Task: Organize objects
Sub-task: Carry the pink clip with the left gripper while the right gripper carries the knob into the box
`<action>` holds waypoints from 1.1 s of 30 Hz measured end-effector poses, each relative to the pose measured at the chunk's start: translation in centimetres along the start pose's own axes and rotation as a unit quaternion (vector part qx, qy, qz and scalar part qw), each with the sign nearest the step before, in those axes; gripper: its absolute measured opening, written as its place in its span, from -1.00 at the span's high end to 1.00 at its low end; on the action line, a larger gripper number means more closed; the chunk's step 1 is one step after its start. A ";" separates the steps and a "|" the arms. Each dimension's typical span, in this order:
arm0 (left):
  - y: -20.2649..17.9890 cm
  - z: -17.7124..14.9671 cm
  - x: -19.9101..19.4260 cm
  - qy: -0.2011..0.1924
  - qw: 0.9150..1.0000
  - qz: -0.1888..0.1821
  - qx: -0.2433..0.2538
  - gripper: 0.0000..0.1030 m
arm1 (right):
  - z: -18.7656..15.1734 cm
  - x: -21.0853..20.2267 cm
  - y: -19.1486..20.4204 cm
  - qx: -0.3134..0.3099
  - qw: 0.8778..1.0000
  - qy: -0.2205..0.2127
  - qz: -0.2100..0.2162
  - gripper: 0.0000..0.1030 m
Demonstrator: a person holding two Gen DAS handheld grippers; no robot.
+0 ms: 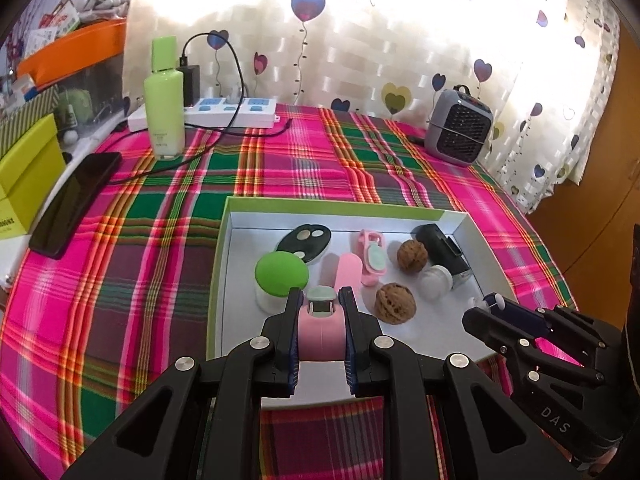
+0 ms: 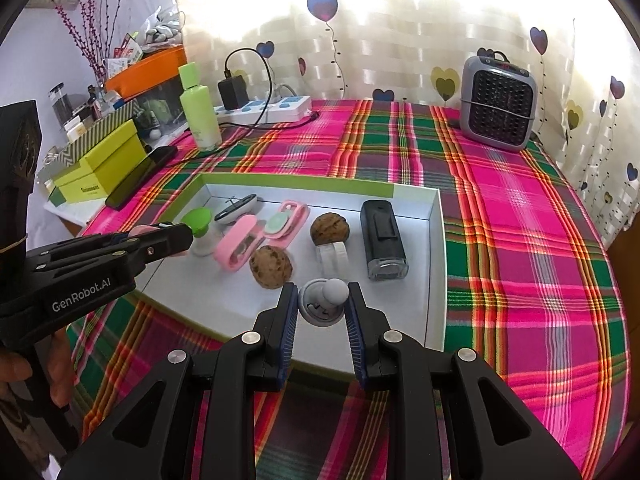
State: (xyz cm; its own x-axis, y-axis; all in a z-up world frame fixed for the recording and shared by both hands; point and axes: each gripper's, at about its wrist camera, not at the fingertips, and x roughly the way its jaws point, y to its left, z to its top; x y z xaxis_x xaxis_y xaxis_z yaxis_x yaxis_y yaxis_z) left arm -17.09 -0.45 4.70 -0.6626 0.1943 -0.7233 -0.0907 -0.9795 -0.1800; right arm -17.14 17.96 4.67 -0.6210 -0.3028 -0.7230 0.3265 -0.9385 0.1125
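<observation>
A white box with a green rim [image 1: 222, 248] [image 2: 437, 236] lies on the plaid tablecloth. Inside are two walnuts [image 1: 412, 255] [image 2: 271, 267], a green-lidded white jar [image 1: 281, 276], a black oval remote [image 1: 304, 242], pink clips [image 1: 373, 258], a clear ring piece [image 2: 332, 254] and a black device [image 2: 382, 236]. My left gripper [image 1: 320, 300] is shut on a pink roller-shaped gadget with a mint top [image 1: 320, 334], over the box's near-left part. My right gripper [image 2: 322, 294] is shut on a grey round knob piece [image 2: 322, 306], above the box's near edge.
At the back stand a green bottle [image 1: 164, 100], a white power strip with a black charger [image 1: 230, 114] and a grey heater [image 1: 458, 128]. A black phone [image 1: 76, 204], yellow-green boxes [image 2: 102, 160] and an orange tray [image 2: 148, 64] crowd the left edge.
</observation>
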 end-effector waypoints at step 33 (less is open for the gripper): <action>-0.3 -0.8 3.3 0.037 0.999 0.008 0.016 0.69 | 0.2 3.1 -0.5 -0.013 0.999 0.031 -0.008 0.51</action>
State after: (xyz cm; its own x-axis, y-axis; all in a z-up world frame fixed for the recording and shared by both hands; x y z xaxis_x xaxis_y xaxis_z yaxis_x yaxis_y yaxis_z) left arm -18.63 0.52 1.88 -0.6078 0.1803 -0.7733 -0.1046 -0.9836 -0.1471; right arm -19.43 17.48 2.52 -0.5821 -0.2758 -0.7650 0.3348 -0.9386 0.0836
